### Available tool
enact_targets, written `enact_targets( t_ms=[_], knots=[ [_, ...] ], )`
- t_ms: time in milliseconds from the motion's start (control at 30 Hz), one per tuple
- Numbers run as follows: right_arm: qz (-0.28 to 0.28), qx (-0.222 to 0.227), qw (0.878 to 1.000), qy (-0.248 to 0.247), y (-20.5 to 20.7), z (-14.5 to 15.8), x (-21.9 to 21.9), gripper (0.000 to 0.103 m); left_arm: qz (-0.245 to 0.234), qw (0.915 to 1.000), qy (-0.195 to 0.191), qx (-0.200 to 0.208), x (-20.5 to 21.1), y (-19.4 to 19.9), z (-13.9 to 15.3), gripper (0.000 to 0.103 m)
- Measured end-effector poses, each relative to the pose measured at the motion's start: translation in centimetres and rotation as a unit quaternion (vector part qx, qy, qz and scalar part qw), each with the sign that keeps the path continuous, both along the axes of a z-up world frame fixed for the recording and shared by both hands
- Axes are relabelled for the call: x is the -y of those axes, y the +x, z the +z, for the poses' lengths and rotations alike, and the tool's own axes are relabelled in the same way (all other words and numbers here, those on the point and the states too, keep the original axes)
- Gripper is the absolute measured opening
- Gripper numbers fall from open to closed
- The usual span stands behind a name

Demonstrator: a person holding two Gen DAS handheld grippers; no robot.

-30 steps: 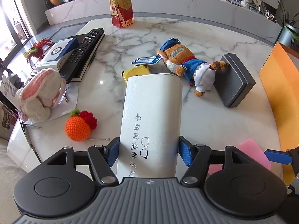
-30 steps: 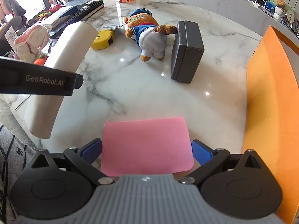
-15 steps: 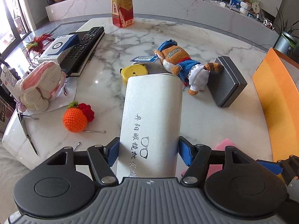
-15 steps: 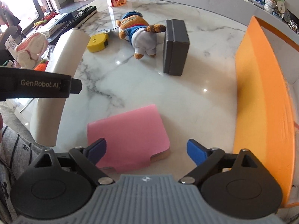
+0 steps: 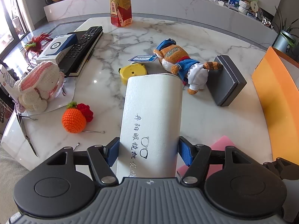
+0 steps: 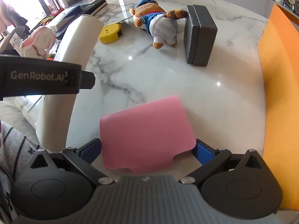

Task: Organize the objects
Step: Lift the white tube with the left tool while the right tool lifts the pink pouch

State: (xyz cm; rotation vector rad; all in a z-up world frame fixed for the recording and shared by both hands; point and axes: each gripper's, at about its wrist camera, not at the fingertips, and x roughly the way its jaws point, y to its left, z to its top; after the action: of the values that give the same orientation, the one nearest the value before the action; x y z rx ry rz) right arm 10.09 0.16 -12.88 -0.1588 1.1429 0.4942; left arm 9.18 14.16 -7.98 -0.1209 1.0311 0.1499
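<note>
My left gripper [image 5: 148,153] is shut on a white glasses case [image 5: 152,112] with printed characters and holds it above the marble table [image 5: 196,123], pointing forward; the case [image 6: 74,56] also shows at the left of the right wrist view. A flat pink pouch [image 6: 147,132] lies on the table near the front edge. My right gripper [image 6: 146,149] straddles the pouch's near end. Its jaws are opening, and the blue pads [image 6: 202,150] stand just off the pouch's sides. The pouch's corner [image 5: 222,143] peeks out at lower right in the left wrist view.
An orange box [image 5: 276,102] lines the right edge. A grey case [image 5: 228,80], a plush bear [image 5: 179,63] and a yellow tape measure [image 5: 133,72] lie mid-table. A crochet orange [image 5: 73,120], crochet rabbit [image 5: 37,85], remote [image 5: 84,44] and bottle [image 5: 120,3] are left and back.
Half a second ago the pink pouch lay left of the right jaws; the right gripper has shifted over it, so it lies between the pads again. The left gripper and case are unchanged.
</note>
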Motion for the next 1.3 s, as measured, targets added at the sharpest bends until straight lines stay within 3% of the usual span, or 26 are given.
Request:
enact_targets(
  t_ms=[133, 333, 467, 700, 833, 1000, 1200, 1300],
  knots=[
    [0.042, 0.018, 0.996, -0.079, -0.9, -0.6, -2.5, 0.102, 0.000, 1.0000, 0.005, -0.006, 0.0, 0.2, -0.2, 0.076],
    [0.047, 0.063, 0.996, -0.042, -1.4, -1.1, -2.9, 0.102, 0.003, 1.0000, 0.002, -0.008, -0.2, 0.2, -0.3, 0.076],
    [0.058, 0.067, 0.995, -0.038, -1.7, -1.1, -2.4, 0.100, 0.009, 0.9999, 0.004, -0.010, -0.5, 0.2, -0.4, 0.076],
    [0.048, 0.066, 0.996, -0.030, -1.8, -0.2, -1.5, 0.091, 0.003, 1.0000, 0.007, -0.006, -0.3, 0.1, -0.2, 0.076],
    [0.048, 0.078, 0.995, -0.029, -2.2, 0.9, -1.3, 0.077, 0.005, 1.0000, 0.008, -0.001, -0.4, 0.0, 0.0, 0.076],
    [0.050, 0.078, 0.995, -0.035, -2.3, -0.1, -1.2, 0.078, 0.008, 0.9999, 0.009, -0.003, -0.4, -0.1, 0.0, 0.076],
    [0.019, 0.054, 0.998, 0.023, -1.4, 0.6, 0.4, 0.076, 0.006, 0.9999, 0.010, -0.003, -0.3, -0.1, 0.0, 0.076],
    [0.024, 0.058, 0.998, 0.021, -1.5, 1.4, 0.7, 0.076, 0.008, 0.9999, 0.011, -0.005, -0.3, 0.0, 0.0, 0.076]
  ],
)
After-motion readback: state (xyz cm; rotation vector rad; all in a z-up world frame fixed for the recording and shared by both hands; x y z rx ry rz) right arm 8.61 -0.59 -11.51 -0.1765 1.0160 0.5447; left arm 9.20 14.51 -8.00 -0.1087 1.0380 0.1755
